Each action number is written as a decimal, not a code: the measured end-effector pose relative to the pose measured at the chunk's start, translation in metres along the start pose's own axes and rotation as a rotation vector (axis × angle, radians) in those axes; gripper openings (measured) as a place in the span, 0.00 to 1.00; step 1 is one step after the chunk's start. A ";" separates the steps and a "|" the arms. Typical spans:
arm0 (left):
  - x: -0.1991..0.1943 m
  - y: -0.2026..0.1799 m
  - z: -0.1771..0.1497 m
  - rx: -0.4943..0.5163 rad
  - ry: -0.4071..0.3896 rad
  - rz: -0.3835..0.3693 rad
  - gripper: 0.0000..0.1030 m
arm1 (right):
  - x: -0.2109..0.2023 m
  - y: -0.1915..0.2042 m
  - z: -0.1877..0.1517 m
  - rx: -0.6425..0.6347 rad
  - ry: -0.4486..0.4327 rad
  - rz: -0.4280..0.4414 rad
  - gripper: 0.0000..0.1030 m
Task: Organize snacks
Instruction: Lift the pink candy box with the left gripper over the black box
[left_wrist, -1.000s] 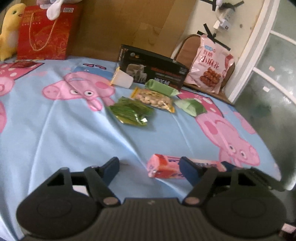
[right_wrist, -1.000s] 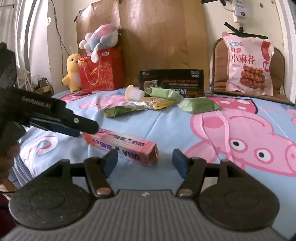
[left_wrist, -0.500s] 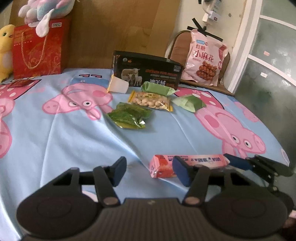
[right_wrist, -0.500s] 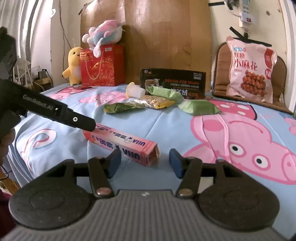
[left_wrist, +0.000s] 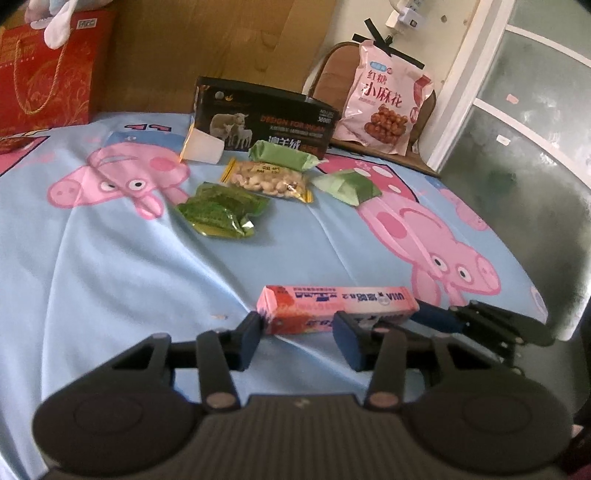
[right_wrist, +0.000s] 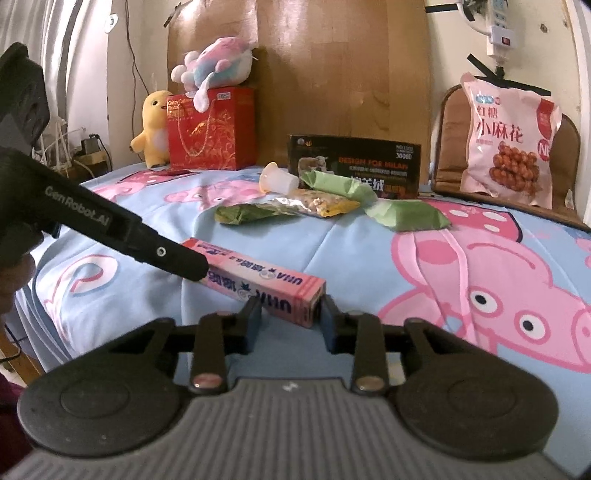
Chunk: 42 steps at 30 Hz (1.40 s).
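- The left claw is closing on one end of the long pink cardboard snack box. A second ago its jaws stood much wider; now the near pad sits just beside the box's end face, the other overlaps its front, and I cannot tell whether either presses yet.
- The right claw is closing too — narrower than a second ago — around the box's opposite end, both pads right at its sides; firm contact looks close but is not clear.
- Neither hand has shifted; only the jaws have drawn in. My reading: a two-ended grasp is forming, and the lift has not begun.
- The box lies flat on the blue cartoon-pig bedsheet, near the bed's front edge and well apart from the cluster beyond: a green crinkled packet, a clear bag of nuts, two pale green wrapped packs and a black carton.
- Hard to make out — the box's underside and the pad faces, hidden by the fingers. The large pink snack bag leans on a chair, its base cut off by the bed.
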<state>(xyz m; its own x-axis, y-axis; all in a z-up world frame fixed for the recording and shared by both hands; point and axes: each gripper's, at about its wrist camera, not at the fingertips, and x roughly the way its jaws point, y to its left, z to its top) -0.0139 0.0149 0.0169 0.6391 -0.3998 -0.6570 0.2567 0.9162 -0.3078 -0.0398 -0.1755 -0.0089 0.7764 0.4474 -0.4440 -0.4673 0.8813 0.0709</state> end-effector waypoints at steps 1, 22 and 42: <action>0.000 0.000 0.001 0.003 -0.005 -0.001 0.40 | 0.000 -0.001 0.001 0.003 -0.004 -0.002 0.35; 0.019 -0.009 0.099 0.113 -0.128 0.037 0.40 | 0.033 -0.033 0.073 -0.072 -0.165 -0.079 0.35; 0.121 0.033 0.238 0.099 -0.144 0.145 0.41 | 0.169 -0.104 0.161 0.016 -0.169 -0.098 0.35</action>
<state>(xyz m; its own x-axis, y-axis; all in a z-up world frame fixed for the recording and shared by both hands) 0.2447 0.0032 0.0910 0.7699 -0.2616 -0.5821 0.2197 0.9650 -0.1431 0.2078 -0.1673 0.0526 0.8786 0.3769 -0.2934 -0.3797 0.9238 0.0495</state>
